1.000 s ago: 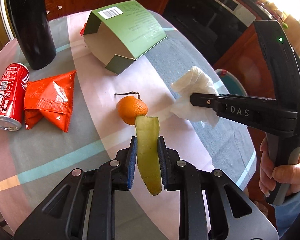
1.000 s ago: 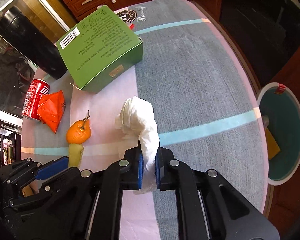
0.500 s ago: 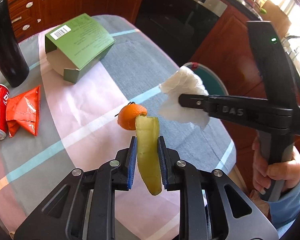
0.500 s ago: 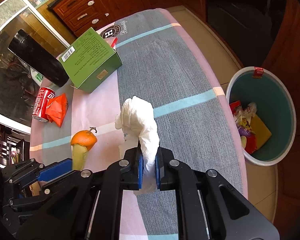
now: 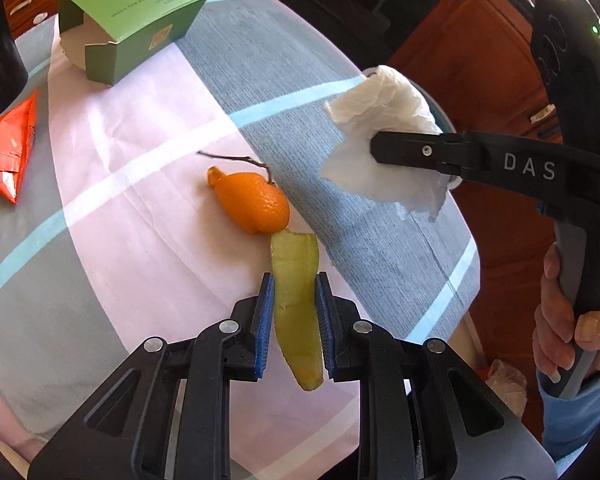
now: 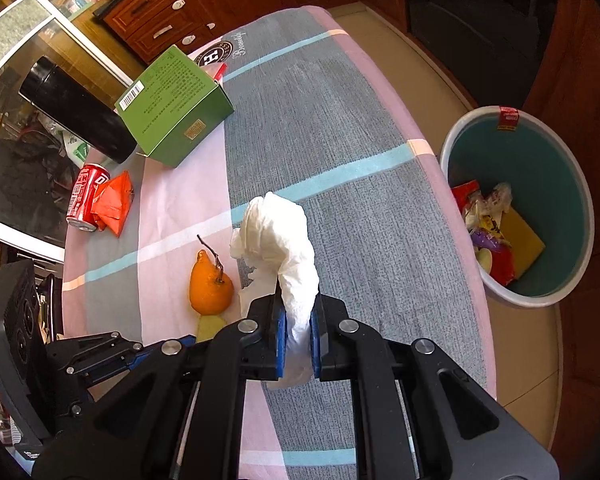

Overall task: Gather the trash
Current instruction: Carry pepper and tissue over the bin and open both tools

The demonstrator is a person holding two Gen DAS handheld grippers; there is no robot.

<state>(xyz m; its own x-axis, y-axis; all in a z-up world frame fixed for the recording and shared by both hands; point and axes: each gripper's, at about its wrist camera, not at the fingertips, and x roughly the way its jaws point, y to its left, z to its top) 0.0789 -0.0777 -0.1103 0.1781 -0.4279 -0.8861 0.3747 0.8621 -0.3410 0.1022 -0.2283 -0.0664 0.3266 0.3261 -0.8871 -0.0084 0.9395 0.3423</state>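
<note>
A red can [image 6: 86,196] and orange packet [image 6: 114,204] lie near the worktop's [image 6: 340,208] left edge. The left tool [image 5: 294,312] grips a yellow-green peel [image 5: 298,320] above the worktop, beside an orange [image 5: 252,202]. The right tool [image 6: 298,336] clamps a crumpled white tissue [image 6: 280,240] near the right edge, beside the bin [image 6: 540,300] on the floor.

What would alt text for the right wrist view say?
A handheld right gripper pinches a crumpled white tissue above a round table; a teal bin holding trash stands on the floor beside it.
</note>
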